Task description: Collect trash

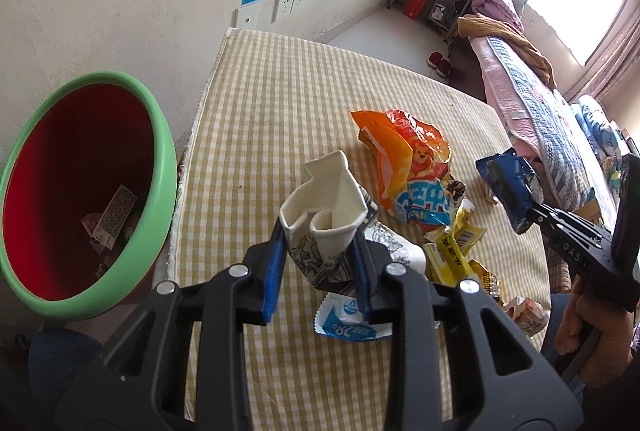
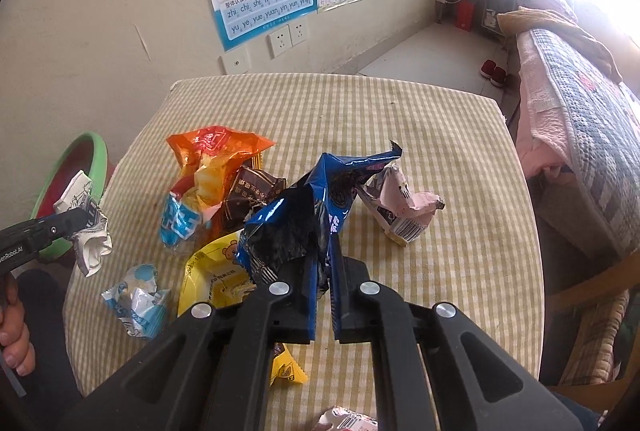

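From the left wrist view, I had the left gripper (image 1: 318,263) squeezed partway in on a crumpled paper cup (image 1: 326,219), its blue pads pressing the printed sides so the crushed white mouth stuck up between them. I judged the cup was gripped low because the folded body gave the pads something firm to bite. The bin (image 1: 86,187), green-rimmed and red inside, stood just beside the table's (image 1: 280,103) left edge with a few scraps already at its bottom, a short reach for dropping things in. Further right lay the orange bag (image 1: 404,151), some yellow wrappers (image 1: 452,247) and a small blue-and-white sachet (image 1: 348,323) under the gripper. At the right edge the right gripper (image 1: 520,207) carried a blue wrapper (image 1: 506,187), clear of the cloth.

From the right wrist view, the right gripper (image 2: 324,295) was pinched fully together on the tail of the blue wrapper (image 2: 304,219), which flared up and forward from the fingers; I think a thin foil needed that tight a pinch to avoid slipping. Behind it a pink wrapper (image 2: 404,207) sat on the checked cloth, well apart from the main heap of the orange bag (image 2: 212,159), a brown packet (image 2: 250,195) and a yellow wrapper (image 2: 216,271). At the left, the left gripper (image 2: 86,217) held the paper cup (image 2: 88,231) near the bin (image 2: 86,167), which I took as the next drop.
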{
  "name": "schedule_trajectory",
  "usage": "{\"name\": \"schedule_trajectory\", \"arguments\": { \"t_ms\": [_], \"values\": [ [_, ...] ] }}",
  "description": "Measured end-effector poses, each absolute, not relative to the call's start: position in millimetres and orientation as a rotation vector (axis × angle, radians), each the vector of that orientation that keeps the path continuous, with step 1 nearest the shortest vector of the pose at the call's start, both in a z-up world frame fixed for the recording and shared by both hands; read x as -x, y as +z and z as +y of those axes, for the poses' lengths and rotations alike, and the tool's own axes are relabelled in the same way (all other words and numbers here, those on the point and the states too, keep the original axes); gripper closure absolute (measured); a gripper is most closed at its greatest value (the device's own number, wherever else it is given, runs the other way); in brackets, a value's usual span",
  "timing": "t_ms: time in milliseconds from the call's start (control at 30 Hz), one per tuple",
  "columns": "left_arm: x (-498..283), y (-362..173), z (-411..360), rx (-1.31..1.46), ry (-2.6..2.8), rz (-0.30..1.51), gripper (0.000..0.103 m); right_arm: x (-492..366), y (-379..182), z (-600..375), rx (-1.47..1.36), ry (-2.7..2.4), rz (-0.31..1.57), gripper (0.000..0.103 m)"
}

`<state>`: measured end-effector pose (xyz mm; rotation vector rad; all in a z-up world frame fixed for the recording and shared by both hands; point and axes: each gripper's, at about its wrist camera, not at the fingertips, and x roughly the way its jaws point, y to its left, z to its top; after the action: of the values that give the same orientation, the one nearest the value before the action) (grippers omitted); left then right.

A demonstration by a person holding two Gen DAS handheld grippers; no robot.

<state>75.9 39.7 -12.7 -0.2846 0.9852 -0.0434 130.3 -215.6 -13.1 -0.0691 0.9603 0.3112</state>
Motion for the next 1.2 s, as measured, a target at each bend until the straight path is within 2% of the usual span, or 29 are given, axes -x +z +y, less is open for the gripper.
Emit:
{"name": "schedule_trajectory", "arguments": {
  "t_ms": [767, 833, 900, 967, 1000, 1067, 1200],
  "values": [
    [-45, 8, 33, 0.302, -0.105, 0.929, 0.074, -98, 24, -223, 0.064, 0.311, 0.892, 0.098],
    [-42, 8, 35, 0.307, -0.104, 0.927, 0.074, -98, 27, -227, 0.053, 0.304, 0.893, 0.090],
    [-39, 7, 36, 0.311, -0.101, 0.925, 0.074, -99, 27, -233, 0.026, 0.283, 0.893, 0.053],
    [-38, 6, 39, 0.317, -0.098, 0.926, 0.074, -100, 24, -237, 0.006, 0.270, 0.904, 0.047],
    [-38, 4, 40, 0.320, -0.098, 0.930, 0.074, -101, 21, -238, 0.000, 0.265, 0.919, 0.036],
    [-39, 2, 41, 0.325, -0.098, 0.934, 0.074, -102, 14, -240, -0.023, 0.250, 0.938, 0.026],
    [-40, -3, 42, 0.328, -0.105, 0.939, 0.074, -109, -6, -251, -0.089, 0.200, 1.002, 0.020]
  ]
}}
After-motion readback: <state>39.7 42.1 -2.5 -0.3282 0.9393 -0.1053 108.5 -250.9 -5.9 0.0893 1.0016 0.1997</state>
